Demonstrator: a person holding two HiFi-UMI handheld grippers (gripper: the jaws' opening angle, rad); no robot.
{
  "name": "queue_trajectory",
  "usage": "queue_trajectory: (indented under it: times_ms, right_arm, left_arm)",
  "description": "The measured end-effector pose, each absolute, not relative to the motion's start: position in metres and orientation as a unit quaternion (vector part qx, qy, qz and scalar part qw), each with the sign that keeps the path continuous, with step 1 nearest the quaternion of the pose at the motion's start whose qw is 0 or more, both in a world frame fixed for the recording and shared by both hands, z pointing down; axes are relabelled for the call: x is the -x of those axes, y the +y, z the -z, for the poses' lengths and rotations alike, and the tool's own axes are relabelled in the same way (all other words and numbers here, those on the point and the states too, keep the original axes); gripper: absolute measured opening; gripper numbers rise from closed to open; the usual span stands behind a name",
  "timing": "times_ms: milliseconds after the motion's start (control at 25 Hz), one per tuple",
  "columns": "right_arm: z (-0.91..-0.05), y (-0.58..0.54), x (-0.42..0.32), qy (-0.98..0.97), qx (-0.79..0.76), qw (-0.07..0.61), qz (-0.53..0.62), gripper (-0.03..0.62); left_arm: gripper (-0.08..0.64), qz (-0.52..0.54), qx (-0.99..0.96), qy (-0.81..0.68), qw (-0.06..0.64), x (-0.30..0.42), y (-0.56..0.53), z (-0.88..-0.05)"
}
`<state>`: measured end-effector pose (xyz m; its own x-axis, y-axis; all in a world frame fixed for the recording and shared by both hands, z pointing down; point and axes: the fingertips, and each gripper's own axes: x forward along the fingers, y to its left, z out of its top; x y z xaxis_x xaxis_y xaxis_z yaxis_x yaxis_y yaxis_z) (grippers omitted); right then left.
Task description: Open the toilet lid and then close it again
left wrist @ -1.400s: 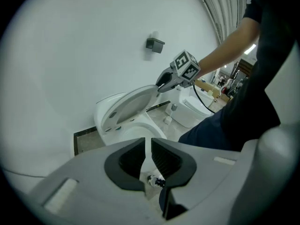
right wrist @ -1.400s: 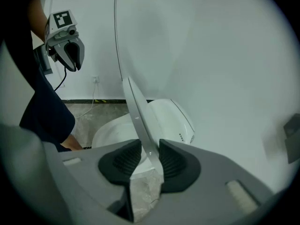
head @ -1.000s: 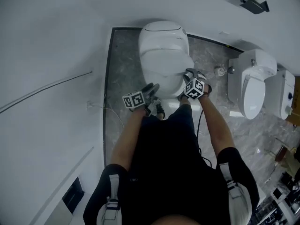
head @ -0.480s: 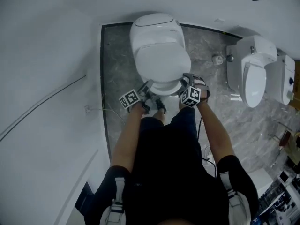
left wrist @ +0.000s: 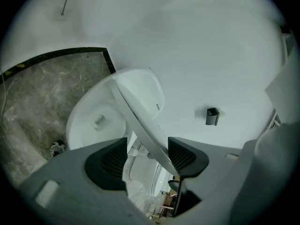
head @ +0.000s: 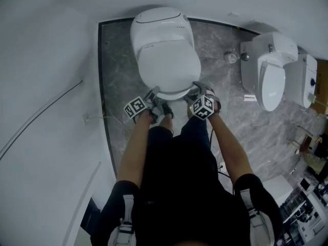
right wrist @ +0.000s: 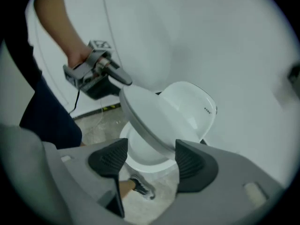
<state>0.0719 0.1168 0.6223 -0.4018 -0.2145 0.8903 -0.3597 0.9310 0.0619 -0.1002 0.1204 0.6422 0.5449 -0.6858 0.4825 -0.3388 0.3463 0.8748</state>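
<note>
Though tipped partway down over the toilet bowl (left wrist: pixel 91 123), cannot call the toilet lid (head: pixel 166 60) shut yet. Looks like the closing half of the job, with the lifting done and only the last drop onto the bowl left. Can see the left gripper (left wrist: pixel 147 156) and the right gripper (right wrist: pixel 146 161) at the front of the bowl, both just pulled wider and spread, with the lid's rim between the pads but not pinched. From the head view, looks nearly flat; only in the gripper views can make out the slant and the gap above the bowl.
</note>
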Motion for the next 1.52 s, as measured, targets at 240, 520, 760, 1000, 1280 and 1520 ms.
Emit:
queue_trajectory:
  times_ms: [240, 520, 760, 1000, 1280, 1520]
  right_arm:
    - [-0.625, 0.11, -0.076, -0.843, -0.247, 0.398, -0.265, 0.31]
    - [-0.642, 0.109, -0.086, -0.803, -0.254, 0.327, -0.428, 0.285]
    - [-0.665, 0.115, -0.1, -0.78, -0.259, 0.361, -0.44, 0.178]
    - [-0.69, 0.126, -0.103, -0.777, -0.262, 0.422, -0.387, 0.126]
    - [-0.708, 0.135, -0.104, -0.776, -0.249, 0.432, -0.385, 0.126]
    - [-0.725, 0.143, -0.104, -0.774, -0.231, 0.445, -0.386, 0.126]
  left_arm:
    - [0.294, 0.086, -0.565, -0.473, 0.67, 0.098, 0.135, -0.66]
    - [0.296, 0.07, -0.548, -0.499, 0.668, 0.097, 0.15, -0.681]
    - [0.301, 0.015, -0.554, -0.525, 0.646, 0.096, 0.162, -0.696]
    - [0.301, -0.014, -0.544, -0.528, 0.651, 0.095, 0.174, -0.714]
    - [0.299, -0.049, -0.539, -0.525, 0.657, 0.093, 0.183, -0.732]
    - [0.299, -0.079, -0.539, -0.515, 0.662, 0.093, 0.19, -0.748]
